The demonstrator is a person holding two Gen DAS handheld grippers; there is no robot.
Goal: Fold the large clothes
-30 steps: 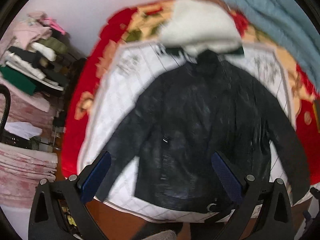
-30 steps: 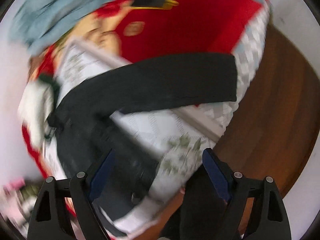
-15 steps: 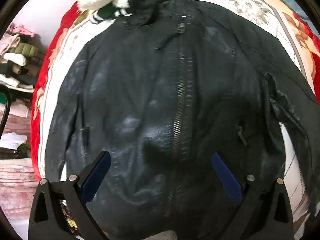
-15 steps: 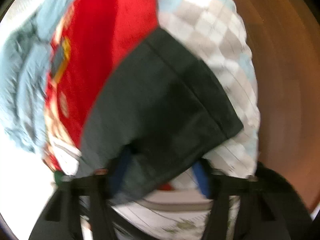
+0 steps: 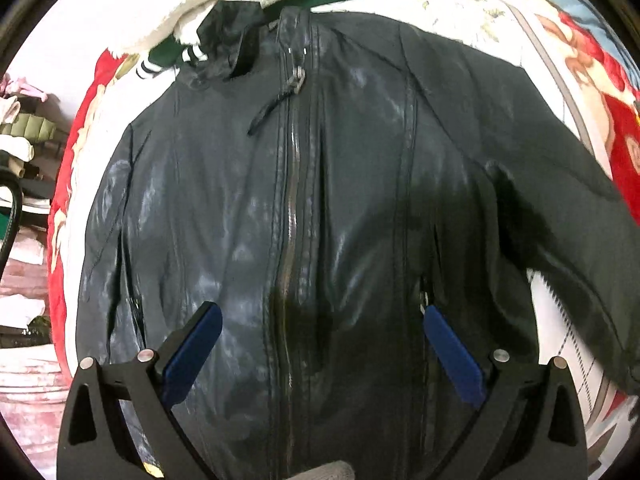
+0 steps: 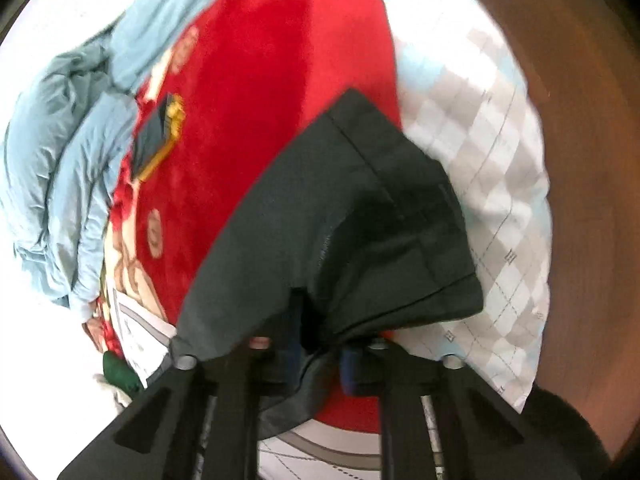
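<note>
1. A home bedroom: a bed spread with a red floral blanket (image 6: 256, 92) and a rumpled pale-blue duvet (image 6: 60, 168).
2. Stacked folded clothes (image 5: 20, 136) beside the bed; brown wooden floor (image 6: 580, 160).

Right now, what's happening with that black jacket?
A person with a gripper in each hand is folding the jacket, which lies zipped up, front side up, on the bed. The right gripper has pinched the sleeve near its cuff. The left gripper hovers open over the jacket's front.

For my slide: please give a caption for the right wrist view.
Right gripper shut on black jacket sleeve above red blanket.
</note>
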